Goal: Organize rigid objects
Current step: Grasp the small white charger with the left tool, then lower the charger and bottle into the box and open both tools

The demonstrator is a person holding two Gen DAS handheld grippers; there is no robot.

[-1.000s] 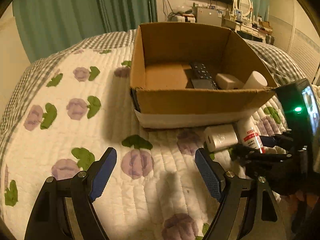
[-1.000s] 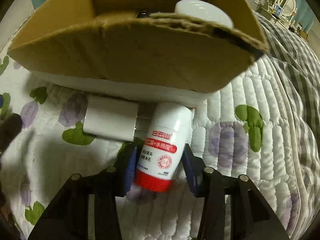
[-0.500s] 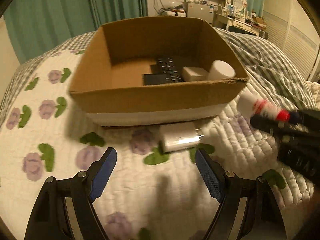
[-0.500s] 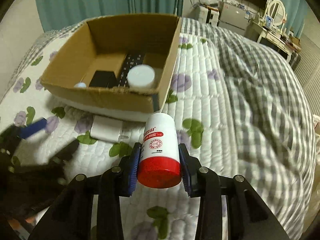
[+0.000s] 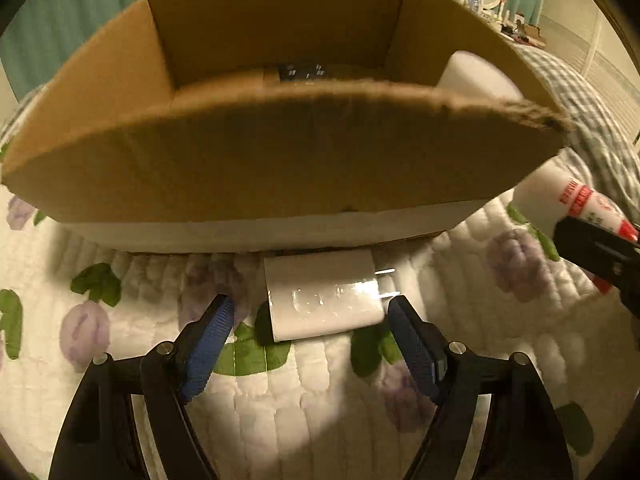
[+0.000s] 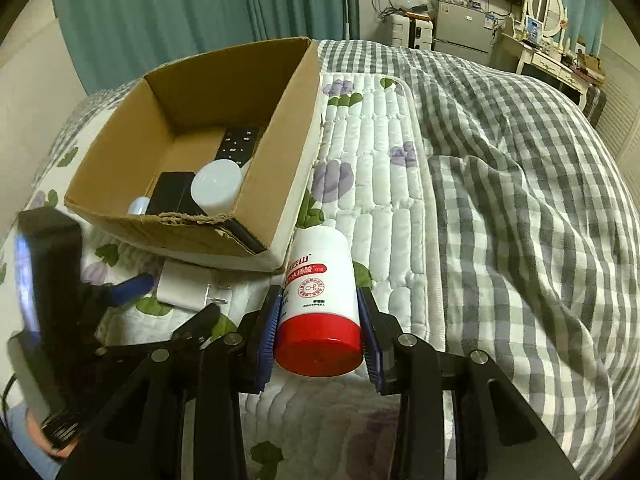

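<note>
The right tongs (image 6: 320,332) are closed to a narrow gap on a white cylindrical plastic bottle with a red cap and a red printed label (image 6: 318,304); both blue ribbed pads (image 6: 269,332) press against its sides near the cap, which faces the camera. The bottle is held clear of the bed, just beside the near right corner of the open brown cardboard box with a white band along its base (image 6: 188,236). In the left wrist view the same bottle (image 5: 560,200) appears at the right edge, level with the box's front wall (image 5: 280,160). The left tongs (image 5: 308,344) stand wide open and hold nothing. Their blue pads (image 5: 208,344) flank a white rectangular plug-in charger with metal prongs (image 5: 324,300), which lies on the white quilted bed cover with purple flowers and green leaves (image 5: 120,320), just in front of the box. Whether either pad touches the charger cannot be told. In the right wrist view the charger (image 6: 184,290) lies with its prongs pointing towards the bottle. Inside the box are a black remote control (image 6: 236,144), a black rectangular block (image 6: 170,194), a white round-topped cylinder (image 6: 217,188) and a small pale rounded item (image 6: 138,205). A grey and white checked blanket (image 6: 520,200) covers the bed to the right.
</note>
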